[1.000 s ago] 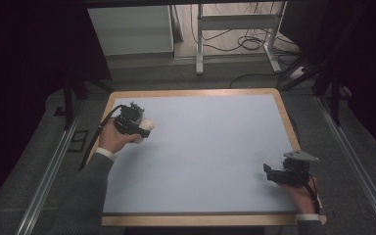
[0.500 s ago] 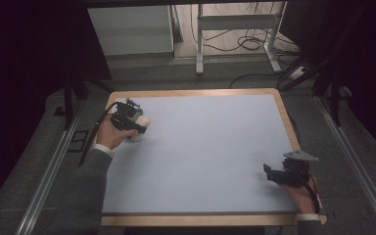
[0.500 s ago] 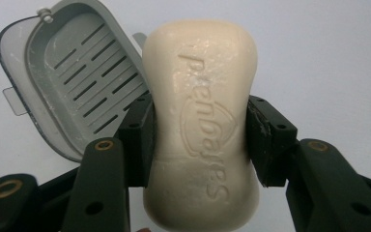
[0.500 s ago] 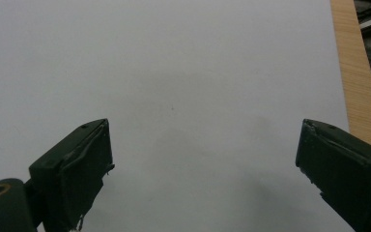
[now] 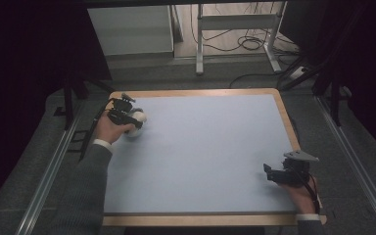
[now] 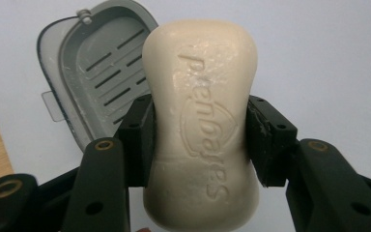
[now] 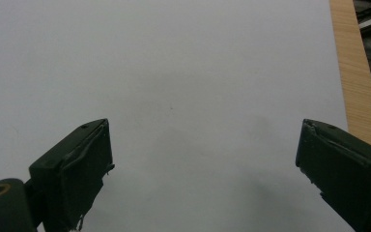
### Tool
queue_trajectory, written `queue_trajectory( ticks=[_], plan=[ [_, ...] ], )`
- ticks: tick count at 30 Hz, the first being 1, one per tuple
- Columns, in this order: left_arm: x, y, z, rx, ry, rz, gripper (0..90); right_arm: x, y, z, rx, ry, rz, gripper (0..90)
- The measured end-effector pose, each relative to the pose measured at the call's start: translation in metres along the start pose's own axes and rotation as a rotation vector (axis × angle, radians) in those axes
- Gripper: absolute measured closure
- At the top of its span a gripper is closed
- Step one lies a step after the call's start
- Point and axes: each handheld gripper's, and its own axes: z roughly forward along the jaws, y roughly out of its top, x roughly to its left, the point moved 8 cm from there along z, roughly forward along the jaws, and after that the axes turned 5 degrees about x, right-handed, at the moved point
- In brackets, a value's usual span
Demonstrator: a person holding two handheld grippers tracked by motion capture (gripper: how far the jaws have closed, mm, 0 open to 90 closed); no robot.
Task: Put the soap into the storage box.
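A cream bar of soap (image 6: pixel 200 121) with raised lettering is clamped across its narrow middle by my left gripper (image 6: pixel 198 130), which is shut on it. Behind the soap in the left gripper view lies a grey slotted soap dish (image 6: pixel 96 67) on the pale mat. From above, the left gripper (image 5: pixel 129 116) and the soap (image 5: pixel 138 117) sit near the mat's far left corner, just over the dish (image 5: pixel 134 131). My right gripper (image 5: pixel 269 174) rests at the near right of the mat. In the right gripper view it (image 7: pixel 203 164) is open, with bare mat between its jaws.
The pale blue mat lies in a wooden-edged table top (image 5: pixel 200 92). A wooden edge strip (image 7: pixel 357 72) runs close to the right gripper. Metal rails (image 5: pixel 49 171) flank the table, and a white cabinet (image 5: pixel 127 29) and cables stand beyond the far edge.
My left hand has carried the soap a little to the left and toward the far edge. The right hand and its gripper have stayed where they were.
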Motion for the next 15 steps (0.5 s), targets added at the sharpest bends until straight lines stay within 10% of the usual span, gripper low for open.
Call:
queue_trajectory(
  ticks=[15],
  plan=[
    [0.014, 0.014, 0.012, 0.011, 0.000, -0.045, 49.7, -0.001, -0.001, 0.001, 0.003, 0.000, 0.003, 5.6]
  ],
)
